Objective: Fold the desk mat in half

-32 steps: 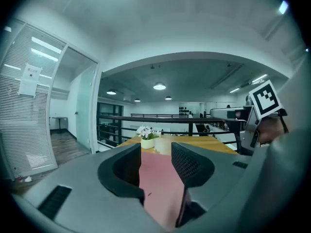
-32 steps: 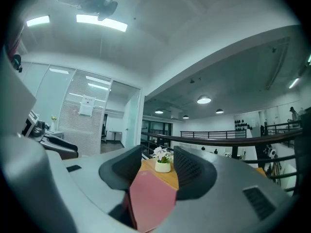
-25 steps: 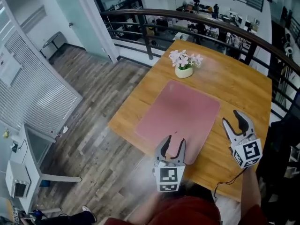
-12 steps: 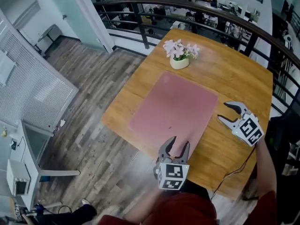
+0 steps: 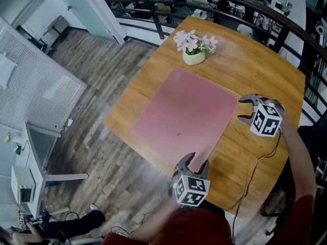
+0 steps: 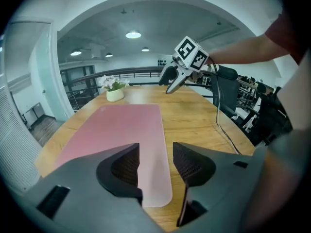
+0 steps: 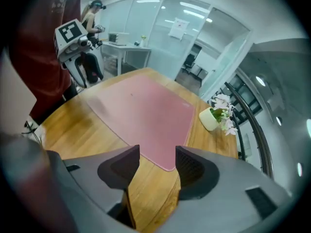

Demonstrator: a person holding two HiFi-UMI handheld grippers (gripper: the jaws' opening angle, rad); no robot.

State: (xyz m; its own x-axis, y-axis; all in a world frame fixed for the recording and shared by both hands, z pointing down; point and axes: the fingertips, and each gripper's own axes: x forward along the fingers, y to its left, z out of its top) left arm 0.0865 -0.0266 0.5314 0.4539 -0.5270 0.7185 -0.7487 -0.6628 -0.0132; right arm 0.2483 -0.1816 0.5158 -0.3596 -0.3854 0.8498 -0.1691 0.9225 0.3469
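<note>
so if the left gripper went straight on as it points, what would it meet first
Probably the near corner of the desk mat on the table; the left gripper has just been opening its jaws, that corner showing between them.

No words, numbers or brand names can be read anywhere. The left gripper (image 5: 194, 162) bears a cube (image 5: 191, 190) with black-and-white square marker patterns, which are not letters or digits. The right gripper (image 5: 241, 109) bears one like it. In the right gripper view a white sheet (image 7: 180, 28) is posted on a glass wall (image 7: 146, 21), and its print is too small to read. In the head view a second paper (image 5: 7, 69) at the left is illegible.
</note>
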